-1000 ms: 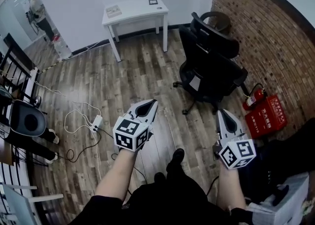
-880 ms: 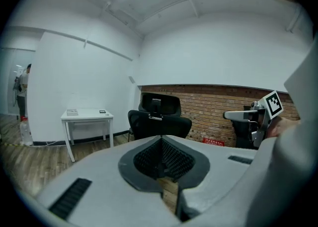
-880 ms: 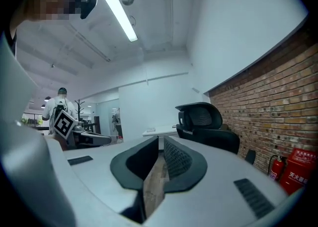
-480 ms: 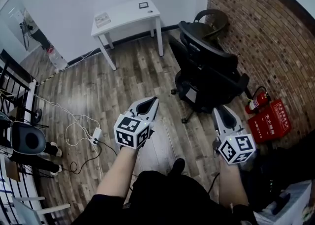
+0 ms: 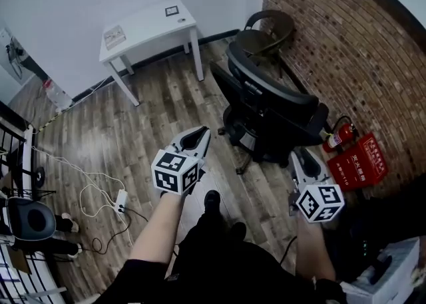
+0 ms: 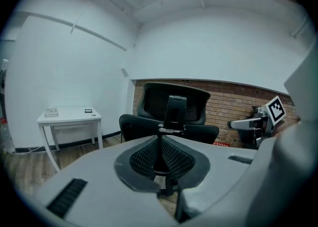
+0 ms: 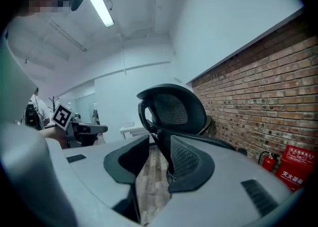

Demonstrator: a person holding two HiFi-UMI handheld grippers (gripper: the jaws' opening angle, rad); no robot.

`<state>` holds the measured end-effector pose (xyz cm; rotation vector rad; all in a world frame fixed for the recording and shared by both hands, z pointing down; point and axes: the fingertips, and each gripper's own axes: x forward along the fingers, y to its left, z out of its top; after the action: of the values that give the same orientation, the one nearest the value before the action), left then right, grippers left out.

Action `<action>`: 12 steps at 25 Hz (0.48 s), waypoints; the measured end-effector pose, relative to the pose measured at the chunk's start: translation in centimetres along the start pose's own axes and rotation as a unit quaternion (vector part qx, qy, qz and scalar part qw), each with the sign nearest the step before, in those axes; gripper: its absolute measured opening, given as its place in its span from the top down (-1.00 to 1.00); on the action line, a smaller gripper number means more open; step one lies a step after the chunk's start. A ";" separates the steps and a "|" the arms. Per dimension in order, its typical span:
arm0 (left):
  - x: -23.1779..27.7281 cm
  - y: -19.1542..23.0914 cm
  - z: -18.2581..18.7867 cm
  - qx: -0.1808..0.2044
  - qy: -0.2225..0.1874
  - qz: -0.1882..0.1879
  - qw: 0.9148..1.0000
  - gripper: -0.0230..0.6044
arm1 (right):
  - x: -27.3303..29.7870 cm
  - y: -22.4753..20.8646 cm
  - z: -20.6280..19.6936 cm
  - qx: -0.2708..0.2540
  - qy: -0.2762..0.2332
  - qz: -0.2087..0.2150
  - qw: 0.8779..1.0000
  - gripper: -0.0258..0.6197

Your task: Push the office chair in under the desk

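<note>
The office chair [image 5: 269,106] sits nearer both tongs than a second ago, at centre right of the head view. The white table [image 5: 143,26] has slid to the upper left, well apart from it, so the push looks not yet begun. The right tongs [image 5: 303,157], lower right, have just been opening and stand part open with nothing between them. The left tongs [image 5: 196,136], at centre, are closed and empty. Both forearms reach forward, tips angled slightly down toward the office chair.

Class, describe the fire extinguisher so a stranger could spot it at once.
Find the brick wall. At its foot, just past the black office chair, the fire extinguisher sits beside a red box. It alone is a small red cylinder.
</note>
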<state>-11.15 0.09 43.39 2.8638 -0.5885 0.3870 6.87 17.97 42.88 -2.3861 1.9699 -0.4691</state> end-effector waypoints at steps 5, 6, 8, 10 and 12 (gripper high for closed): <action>6.0 4.5 1.4 0.008 0.010 -0.039 0.999 0.89 | 4.8 -2.0 0.8 0.020 0.002 -0.071 0.997 0.41; 7.1 5.3 1.7 0.014 0.016 -0.049 0.999 0.85 | 5.5 -2.4 0.9 0.021 0.004 -0.088 0.996 0.41; 9.1 7.0 2.2 0.025 0.029 -0.069 0.997 0.66 | 7.0 -2.3 1.2 0.010 0.007 -0.106 0.994 0.41; 10.9 8.8 2.5 0.031 0.037 -0.086 0.995 0.58 | 8.7 -0.8 1.7 -0.003 0.005 -0.104 0.995 0.41; 12.4 10.2 2.9 0.032 0.040 -0.099 0.994 0.56 | 10.5 1.0 2.1 -0.013 0.002 -0.093 0.996 0.41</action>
<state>-3.68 -14.23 45.60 2.9158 -0.2795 0.4926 8.14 7.29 42.97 -2.6003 1.7722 -0.4546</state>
